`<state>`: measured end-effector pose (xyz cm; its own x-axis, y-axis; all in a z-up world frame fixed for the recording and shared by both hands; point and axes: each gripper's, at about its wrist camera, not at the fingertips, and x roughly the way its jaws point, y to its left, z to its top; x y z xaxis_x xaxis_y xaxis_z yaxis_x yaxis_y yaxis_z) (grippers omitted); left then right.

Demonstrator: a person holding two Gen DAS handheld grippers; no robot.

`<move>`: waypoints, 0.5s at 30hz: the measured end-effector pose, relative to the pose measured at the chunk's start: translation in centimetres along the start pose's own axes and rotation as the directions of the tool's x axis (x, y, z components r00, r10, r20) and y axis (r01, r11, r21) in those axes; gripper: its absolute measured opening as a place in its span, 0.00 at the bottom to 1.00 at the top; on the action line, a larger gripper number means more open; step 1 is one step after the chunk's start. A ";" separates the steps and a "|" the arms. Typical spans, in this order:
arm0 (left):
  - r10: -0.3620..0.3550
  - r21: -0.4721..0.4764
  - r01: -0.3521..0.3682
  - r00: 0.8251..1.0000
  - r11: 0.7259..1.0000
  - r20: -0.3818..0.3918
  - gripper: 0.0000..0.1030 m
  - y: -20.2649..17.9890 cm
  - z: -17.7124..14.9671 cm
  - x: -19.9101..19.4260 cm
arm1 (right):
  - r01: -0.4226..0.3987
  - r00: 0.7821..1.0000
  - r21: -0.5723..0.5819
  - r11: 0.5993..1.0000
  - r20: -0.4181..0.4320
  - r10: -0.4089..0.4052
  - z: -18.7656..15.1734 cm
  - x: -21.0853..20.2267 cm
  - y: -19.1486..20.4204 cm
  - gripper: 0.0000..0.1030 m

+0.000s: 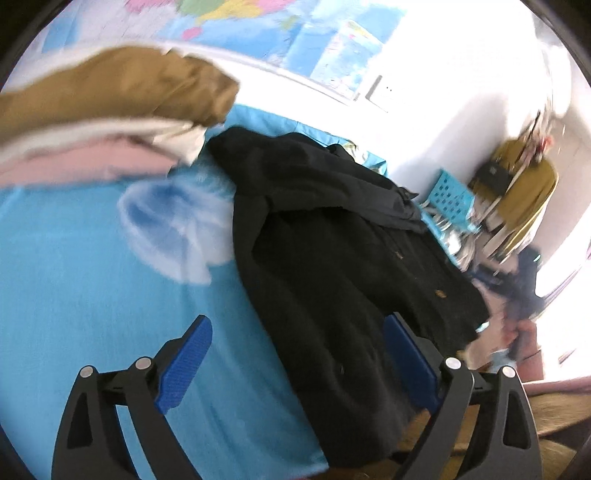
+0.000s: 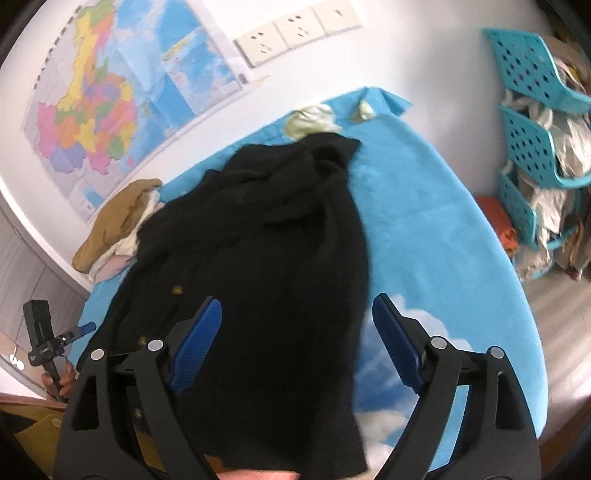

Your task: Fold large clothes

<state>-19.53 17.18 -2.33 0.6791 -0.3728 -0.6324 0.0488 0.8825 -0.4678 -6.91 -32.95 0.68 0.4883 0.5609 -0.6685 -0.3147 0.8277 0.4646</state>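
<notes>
A large black coat (image 1: 332, 266) with brown buttons lies rumpled on the blue cloud-print sheet (image 1: 74, 288). It also shows in the right wrist view (image 2: 266, 266), reaching from the near edge toward the wall. My left gripper (image 1: 299, 328) is open and empty, its jaws wide apart above the coat's lower part near the table edge. My right gripper (image 2: 297, 314) is open and empty, jaws wide apart over the coat's near end. The left gripper (image 2: 79, 330) shows small at the far left of the right wrist view.
A pile of folded clothes, brown on top, pink and cream under it (image 1: 110, 110), lies by the wall; it also shows in the right wrist view (image 2: 118, 229). Teal stacked baskets (image 2: 532, 122) stand off the right side. A map (image 2: 96, 103) and sockets (image 2: 295, 29) are on the wall.
</notes>
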 end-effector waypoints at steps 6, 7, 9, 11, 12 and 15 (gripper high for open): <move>-0.161 -0.023 0.160 0.981 0.987 -0.111 0.89 -0.3 -1.5 1.5 | -0.065 0.993 0.028 0.998 -0.100 0.067 -1.9 1.9 -1.0 0.85; -0.181 -0.023 0.180 0.973 0.983 -0.142 0.89 -0.7 -1.8 2.1 | -0.081 0.991 0.028 0.996 -0.106 0.084 -2.1 2.1 -0.9 0.85; -0.221 -0.030 0.220 0.956 0.975 -0.190 0.90 -1.3 -2.4 3.2 | -0.106 0.989 0.010 0.994 -0.103 0.106 -2.4 2.2 -0.5 0.86; -0.245 -0.018 0.246 0.951 0.969 -0.186 0.93 -1.9 -2.7 3.2 | -0.141 0.984 0.011 0.990 -0.108 0.141 -2.7 2.2 -0.2 0.86; -0.263 -0.025 0.263 0.945 0.964 -0.195 0.94 -2.2 -2.9 3.3 | -0.161 0.981 0.015 0.987 -0.108 0.161 -2.8 2.1 -0.3 0.86; -0.331 -0.052 0.328 0.920 0.943 -0.208 0.94 -2.6 -3.3 3.4 | -0.238 0.964 0.054 0.970 -0.106 0.243 -3.0 1.8 -1.0 0.86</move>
<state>-19.76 12.72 -5.27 0.4563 -0.6952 -0.5554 0.2303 0.6952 -0.6810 -8.13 -32.73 -2.77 0.3087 0.7434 -0.5933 -0.3771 0.6683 0.6412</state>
